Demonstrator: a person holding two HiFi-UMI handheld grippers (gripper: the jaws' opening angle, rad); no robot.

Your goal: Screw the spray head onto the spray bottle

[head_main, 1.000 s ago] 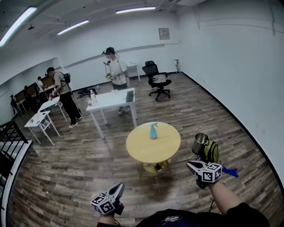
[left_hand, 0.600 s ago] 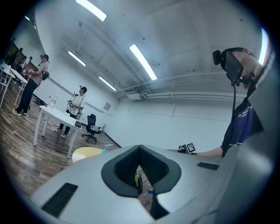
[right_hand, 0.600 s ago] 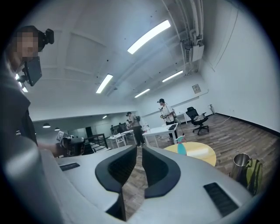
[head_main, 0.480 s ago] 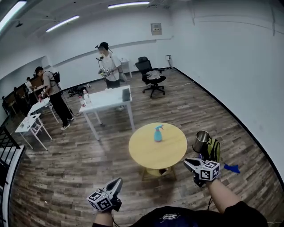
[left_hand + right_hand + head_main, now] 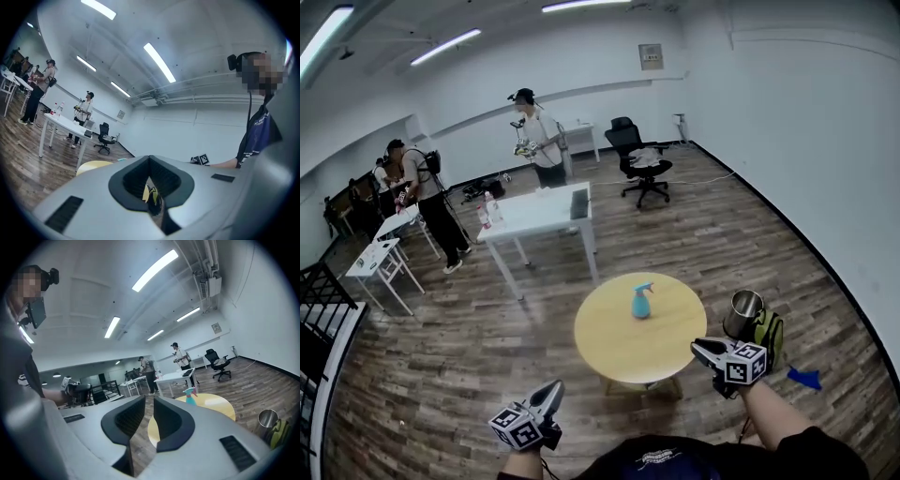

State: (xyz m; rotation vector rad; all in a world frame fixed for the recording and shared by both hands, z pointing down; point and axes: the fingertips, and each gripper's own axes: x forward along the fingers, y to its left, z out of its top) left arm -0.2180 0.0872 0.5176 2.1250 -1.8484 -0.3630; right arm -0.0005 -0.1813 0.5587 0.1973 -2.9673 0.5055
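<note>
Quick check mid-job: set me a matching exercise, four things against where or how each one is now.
Things:
1 spray bottle
2 metal cup
3 left gripper
4 right gripper

States:
A jaws slightly apart, empty
B on the round yellow table
C jaws together
D beside the green bag

Pairs: 1-B, 2-D, 3-C, 4-A.
The right gripper's jaws have just been opening, nothing between them.

Head view steep down; gripper views level; all apparently share round table [image 5: 614, 345].
</note>
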